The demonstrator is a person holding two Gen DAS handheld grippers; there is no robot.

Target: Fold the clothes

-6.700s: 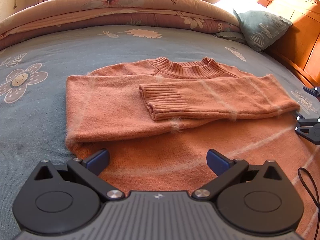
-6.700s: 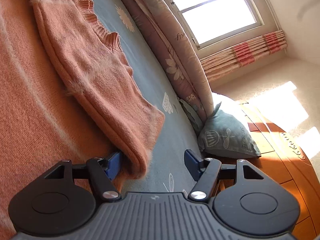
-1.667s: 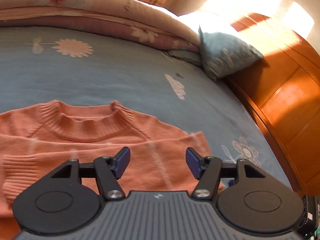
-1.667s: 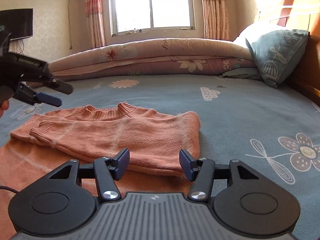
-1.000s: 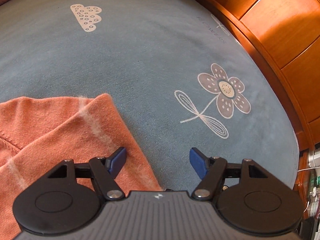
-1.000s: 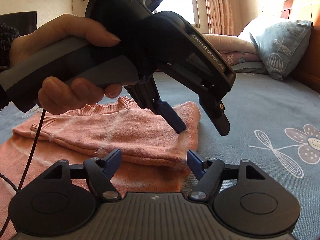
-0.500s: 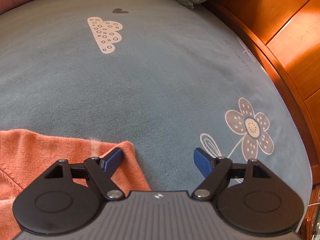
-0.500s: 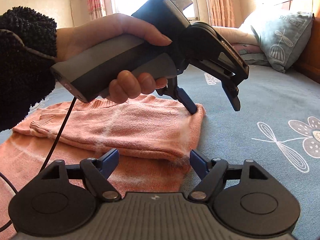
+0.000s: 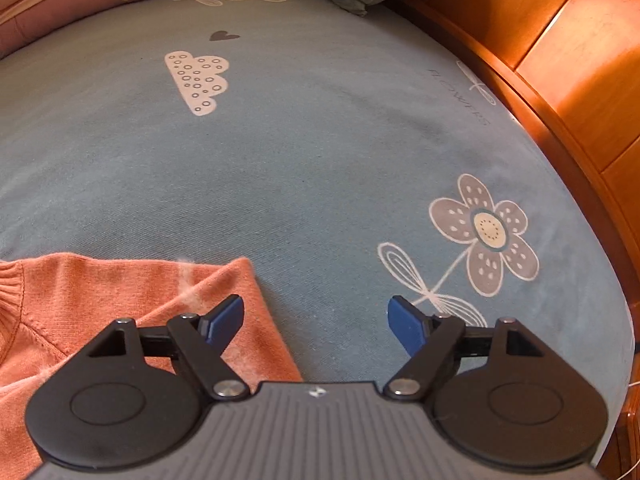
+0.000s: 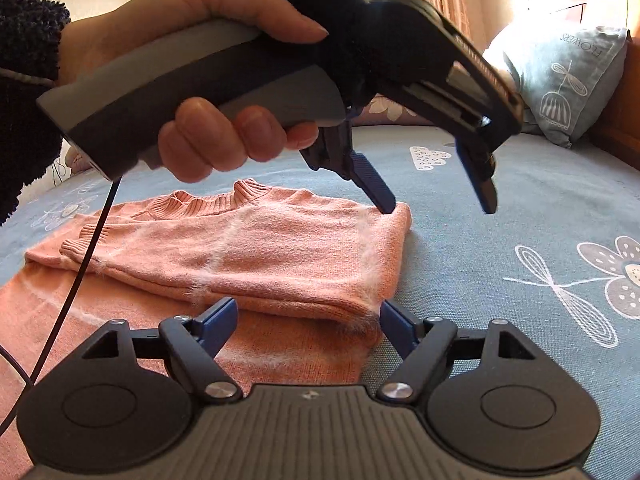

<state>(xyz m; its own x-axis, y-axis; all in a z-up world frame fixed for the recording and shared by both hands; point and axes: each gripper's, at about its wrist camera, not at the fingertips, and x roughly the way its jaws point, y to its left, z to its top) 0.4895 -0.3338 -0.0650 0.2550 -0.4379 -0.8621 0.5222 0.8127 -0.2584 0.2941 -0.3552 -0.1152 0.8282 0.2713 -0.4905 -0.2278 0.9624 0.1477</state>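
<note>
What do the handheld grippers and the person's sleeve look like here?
Each gripper has a ribbed grey body, two round black discs and black linkage arms ending in blue pads on the jaws. The left gripper has a two-tone grey pistol handle, a black hooded top and a thin black cable trailing from its base. The right gripper shows a small logo. The fuzzy black knit sleeve covers the wrist.

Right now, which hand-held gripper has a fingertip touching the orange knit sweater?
The left hand-held gripper: one fingertip rests on the folded orange knit sweater corner.

Open left gripper [image 10: 438, 200] over folded orange sweater [image 10: 256, 256] corner on bedsheet [image 10: 500, 240]
</note>
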